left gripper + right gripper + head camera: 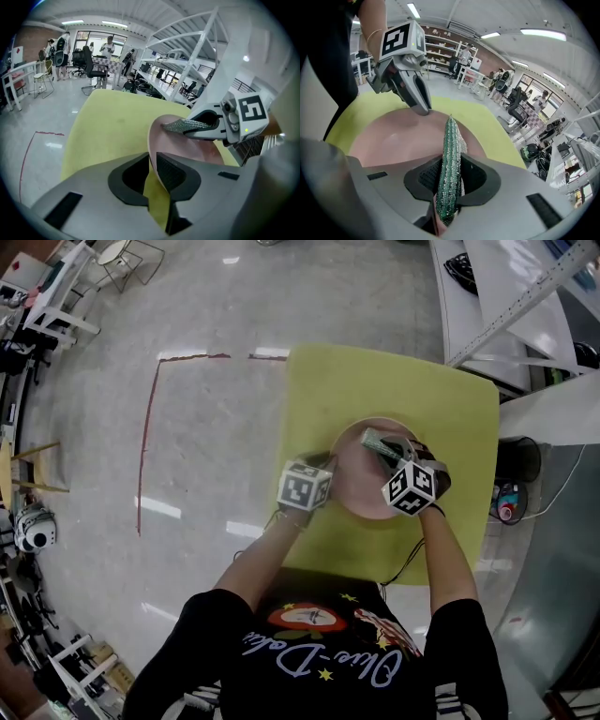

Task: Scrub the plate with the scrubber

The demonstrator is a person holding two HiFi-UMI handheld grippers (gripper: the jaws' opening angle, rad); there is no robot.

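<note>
A pink plate [361,486] lies on the yellow table [328,390]. My left gripper [330,467] is shut on the plate's left rim; in the left gripper view the rim [152,140] runs between the dark pads [171,171]. My right gripper [392,451] is shut on a flat green glittery scrubber [377,440], held edge-up over the plate's far right part. In the right gripper view the scrubber [451,159] sticks out past the jaws above the plate [393,136], with the left gripper [423,107] at the rim beyond. The left gripper view shows the scrubber [187,124] over the plate [187,143].
The table stands on a glossy grey floor marked with a red tape line [145,427]. White shelving [506,296] and a black bin [520,460] stand close to the right. Chairs, desks and people fill the far background [89,56].
</note>
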